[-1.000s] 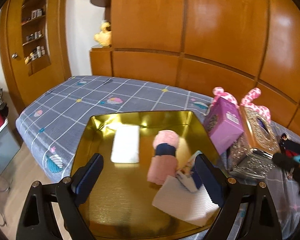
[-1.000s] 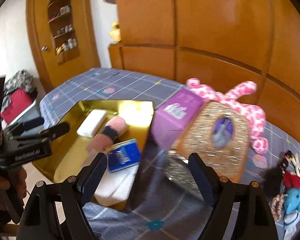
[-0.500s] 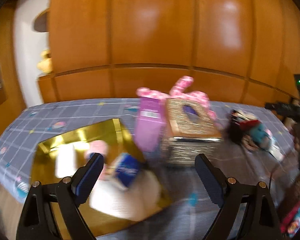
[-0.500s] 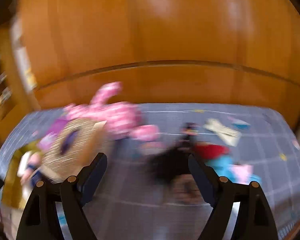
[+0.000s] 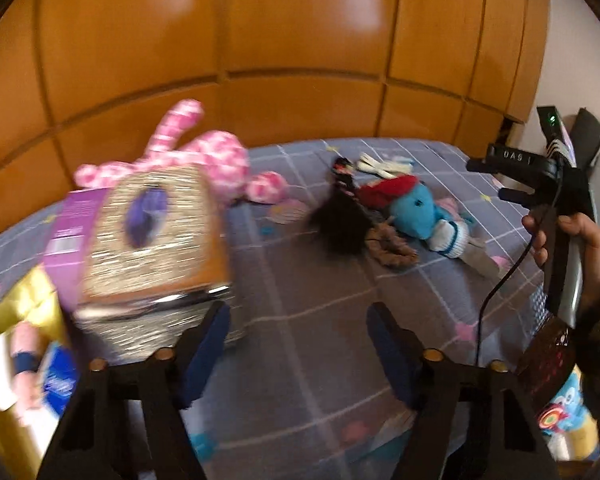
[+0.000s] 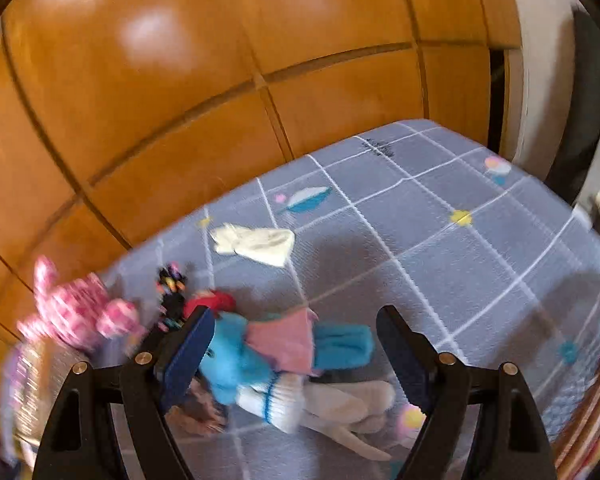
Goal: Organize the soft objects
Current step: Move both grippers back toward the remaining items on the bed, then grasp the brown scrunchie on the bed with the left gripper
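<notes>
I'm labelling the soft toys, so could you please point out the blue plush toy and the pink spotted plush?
blue plush toy [image 5: 416,210]: left wrist view, on its head.
pink spotted plush [image 5: 220,158]: left wrist view, on its body.

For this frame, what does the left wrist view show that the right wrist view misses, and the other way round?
Only the left wrist view shows the gold tray with a blue packet in it, the purple box, and the person's hand holding the right tongs. Only the right wrist view shows the far corner of the bed. Both show the pink rabbit, the glittery tissue box, the blue stuffed toy, the white cloth and the wooden wall.
</notes>
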A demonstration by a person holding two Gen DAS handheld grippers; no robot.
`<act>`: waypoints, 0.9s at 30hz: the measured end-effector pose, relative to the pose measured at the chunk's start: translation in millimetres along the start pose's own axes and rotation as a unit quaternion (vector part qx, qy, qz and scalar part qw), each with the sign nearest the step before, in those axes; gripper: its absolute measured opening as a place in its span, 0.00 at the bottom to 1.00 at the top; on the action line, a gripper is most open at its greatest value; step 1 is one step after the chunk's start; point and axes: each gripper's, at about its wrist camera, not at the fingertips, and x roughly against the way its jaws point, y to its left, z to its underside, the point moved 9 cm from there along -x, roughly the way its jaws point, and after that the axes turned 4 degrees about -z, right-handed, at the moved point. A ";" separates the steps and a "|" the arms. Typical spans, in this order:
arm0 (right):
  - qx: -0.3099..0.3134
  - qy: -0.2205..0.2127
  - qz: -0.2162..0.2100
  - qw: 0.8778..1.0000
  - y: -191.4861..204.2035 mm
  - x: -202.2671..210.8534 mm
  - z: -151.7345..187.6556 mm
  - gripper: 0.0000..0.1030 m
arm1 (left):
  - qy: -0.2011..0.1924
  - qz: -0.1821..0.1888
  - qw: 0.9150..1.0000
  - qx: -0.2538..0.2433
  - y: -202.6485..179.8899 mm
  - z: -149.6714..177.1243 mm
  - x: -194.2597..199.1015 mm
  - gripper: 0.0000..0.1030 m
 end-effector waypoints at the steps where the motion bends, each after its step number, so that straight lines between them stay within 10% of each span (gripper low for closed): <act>1: -0.003 -0.002 0.003 1.000 -1.5 0.2 -0.7 0.82 | 0.008 0.009 1.000 -0.001 -10.4 -3.2 -10.9 0.63; 19: -0.051 0.034 -0.063 0.996 1.0 -10.5 7.5 0.82 | 0.037 0.025 0.994 -0.104 -125.0 -37.9 -130.1 0.63; 23: -0.056 0.035 -0.070 0.995 1.5 -10.2 7.7 0.82 | 0.082 0.024 0.990 -0.113 -130.8 -28.9 -166.2 0.19; 27: -0.063 0.034 -0.073 0.995 -0.1 -10.4 7.1 0.82 | 0.070 0.046 0.993 -0.084 -122.0 -25.6 -156.1 0.08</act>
